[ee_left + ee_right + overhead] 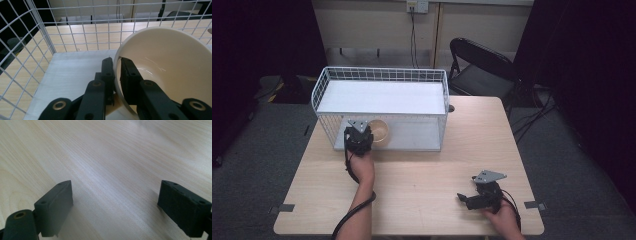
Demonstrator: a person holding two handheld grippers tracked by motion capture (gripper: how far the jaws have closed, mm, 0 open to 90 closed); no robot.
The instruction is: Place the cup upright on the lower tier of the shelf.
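Inside the wire basket [319,90], the left hand-held gripper [116,75] clamps the bowl's [170,67] rim.

Wire rack [380,75] walls around bowl [378,131]; open tabletop [427,175] nearside.

In my left gripper view the bowl [170,70] is cut off at the right and bottom edges. From high view, the wire shelf [382,97] hides the bowl's far rim.

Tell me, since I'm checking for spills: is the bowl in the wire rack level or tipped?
Tipped. The left claw pinches the bowl by its rim, its opening turned sideways.
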